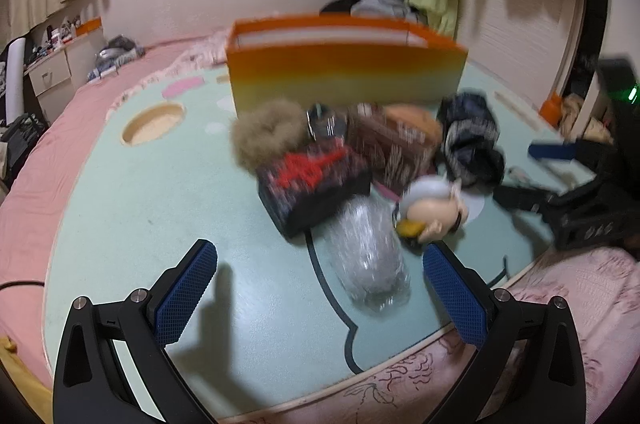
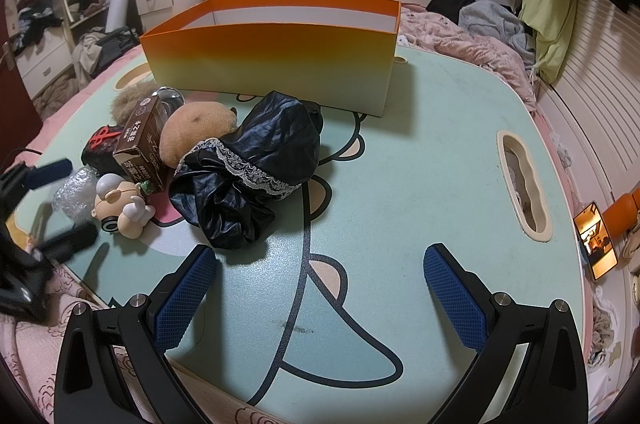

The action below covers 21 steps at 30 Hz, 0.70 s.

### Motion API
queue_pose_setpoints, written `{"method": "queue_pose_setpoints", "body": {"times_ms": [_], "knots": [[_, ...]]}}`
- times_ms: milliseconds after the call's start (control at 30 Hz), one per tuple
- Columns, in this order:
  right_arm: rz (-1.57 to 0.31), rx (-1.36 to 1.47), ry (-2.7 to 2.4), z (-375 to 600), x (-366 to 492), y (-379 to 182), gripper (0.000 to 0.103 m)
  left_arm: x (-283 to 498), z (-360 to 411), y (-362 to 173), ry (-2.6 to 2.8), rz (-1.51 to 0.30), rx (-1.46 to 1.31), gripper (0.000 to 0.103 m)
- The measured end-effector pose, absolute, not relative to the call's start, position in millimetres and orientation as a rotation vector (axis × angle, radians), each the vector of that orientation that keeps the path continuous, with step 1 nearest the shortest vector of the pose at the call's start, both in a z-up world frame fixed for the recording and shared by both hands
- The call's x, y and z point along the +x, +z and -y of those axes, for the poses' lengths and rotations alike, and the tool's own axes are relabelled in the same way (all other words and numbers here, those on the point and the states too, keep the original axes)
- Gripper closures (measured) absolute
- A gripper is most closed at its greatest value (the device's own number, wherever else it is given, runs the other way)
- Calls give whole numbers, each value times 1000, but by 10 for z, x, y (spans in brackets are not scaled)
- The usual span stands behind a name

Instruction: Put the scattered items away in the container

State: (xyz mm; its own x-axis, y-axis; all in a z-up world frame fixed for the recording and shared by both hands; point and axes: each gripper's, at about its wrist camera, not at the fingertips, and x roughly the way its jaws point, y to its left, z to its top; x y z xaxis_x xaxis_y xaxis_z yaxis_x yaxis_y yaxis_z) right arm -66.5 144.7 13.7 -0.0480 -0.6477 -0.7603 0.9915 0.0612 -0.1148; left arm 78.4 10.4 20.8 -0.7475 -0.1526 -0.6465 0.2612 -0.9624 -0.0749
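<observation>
An open orange-and-yellow box (image 1: 344,72) (image 2: 272,60) stands at the far side of a pale green board (image 2: 420,184). In front of it lies a pile: a fur pompom (image 1: 268,132), a dark knit piece with red pattern (image 1: 312,180), a brown carton (image 2: 142,148), a tan plush (image 2: 198,130), a black lace-trimmed satin cloth (image 2: 256,168), a bubble-wrap roll (image 1: 370,256) and a small figurine (image 2: 122,202). My left gripper (image 1: 320,298) is open, just short of the bubble wrap. My right gripper (image 2: 320,298) is open over bare board, near the black cloth.
The board lies on a pink bed (image 1: 28,192). It has a round cut-out (image 1: 154,124) at the left and a long handle slot (image 2: 522,184) at the right. A lit phone (image 2: 596,240) lies off the board's right edge. Drawers and clutter stand beyond the bed.
</observation>
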Motion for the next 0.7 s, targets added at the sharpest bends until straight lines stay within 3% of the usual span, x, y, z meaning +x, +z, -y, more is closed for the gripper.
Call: {"method": "queue_pose_setpoints", "body": {"times_ms": [167, 233, 533, 700], "knots": [[-781, 572, -1452, -1447, -668, 135, 0, 842, -118, 367, -2768, -182, 876, 2], [-781, 572, -1452, -1448, -666, 135, 0, 840, -123, 384, -2804, -193, 867, 13], [-780, 572, -1451, -1449, -665, 132, 0, 780, -261, 333, -2874, -149, 924, 33], [-780, 573, -1450, -1449, -665, 131, 0, 788, -261, 323, -2878, -160, 929, 34]]}}
